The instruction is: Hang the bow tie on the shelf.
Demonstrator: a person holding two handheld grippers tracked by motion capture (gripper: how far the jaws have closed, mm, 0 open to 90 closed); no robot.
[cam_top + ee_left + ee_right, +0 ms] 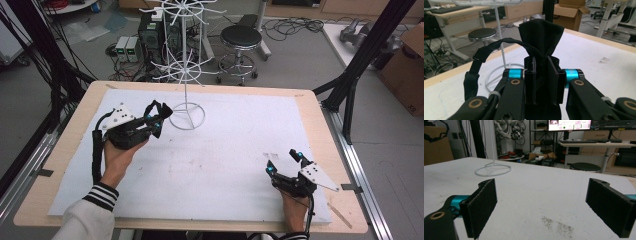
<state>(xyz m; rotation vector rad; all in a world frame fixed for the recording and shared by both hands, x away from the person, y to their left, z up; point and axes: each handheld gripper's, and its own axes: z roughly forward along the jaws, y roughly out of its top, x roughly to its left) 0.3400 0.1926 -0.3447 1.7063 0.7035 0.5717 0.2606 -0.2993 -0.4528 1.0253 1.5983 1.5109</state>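
Left gripper (159, 116): we see it pinched tight on a black strap mask (541, 37) — lifted just beside the white rack (186, 65).
Right gripper (285, 162): jaws spread wide, nothing in them — low over the white table cover (210, 165).

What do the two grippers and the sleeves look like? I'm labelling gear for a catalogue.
Both the left gripper and the right gripper are black, with flat black jaws, cyan bands near the tips, brass-coloured pivot rings, a grey three-cornered plate with dots on top, and a black cable trailing back. The sleeves are light grey with black-and-white striped cuffs.
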